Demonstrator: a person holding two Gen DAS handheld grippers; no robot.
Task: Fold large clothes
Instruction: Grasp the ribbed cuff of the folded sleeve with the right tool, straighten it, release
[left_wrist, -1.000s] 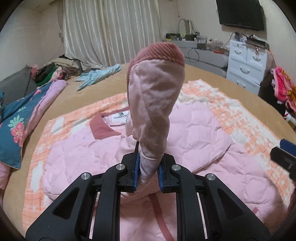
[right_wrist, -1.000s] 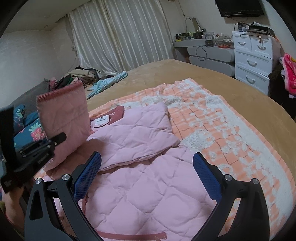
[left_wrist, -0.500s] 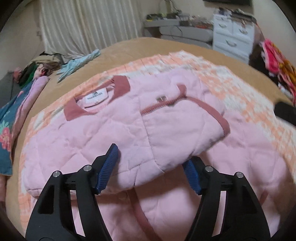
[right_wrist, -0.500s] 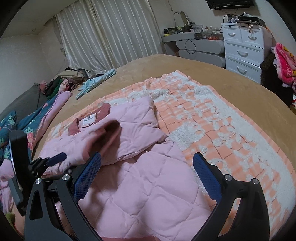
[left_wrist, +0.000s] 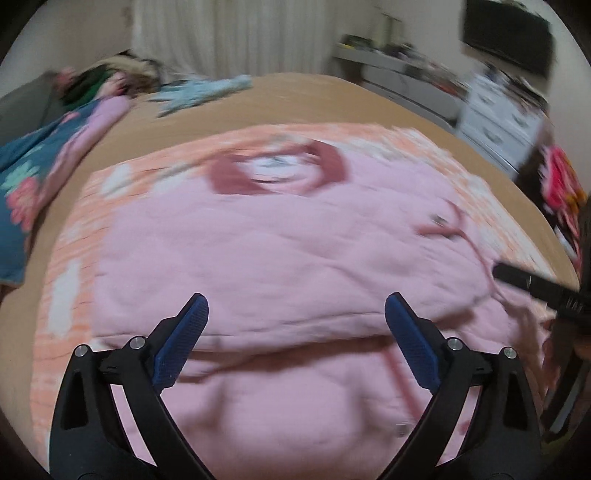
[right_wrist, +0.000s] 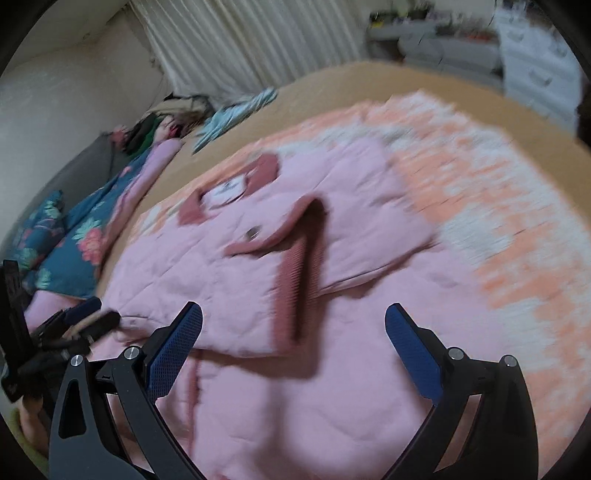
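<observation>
A pink quilted jacket (left_wrist: 280, 251) with a dark pink collar (left_wrist: 280, 173) lies on an orange-and-white blanket (left_wrist: 74, 258) on the bed. Both sleeves are folded across its chest; the left sleeve's ribbed cuff (right_wrist: 295, 284) lies on top in the right wrist view. My left gripper (left_wrist: 295, 332) is open and empty, just above the jacket's lower body. My right gripper (right_wrist: 293, 339) is open and empty, above the jacket (right_wrist: 332, 387) near the cuff. The left gripper also shows at the left edge of the right wrist view (right_wrist: 74, 325). Both views are motion-blurred.
The tan bed cover (left_wrist: 295, 99) extends beyond the blanket. A blue floral quilt (right_wrist: 66, 236) and a pile of clothes (left_wrist: 110, 77) lie at the left. A light blue garment (left_wrist: 199, 92) lies farther back. White drawers (left_wrist: 502, 118) stand at the right.
My left gripper let go of the sleeve, which now lies folded across the chest, and drew back low over the jacket. My right gripper has moved closer over the jacket.
</observation>
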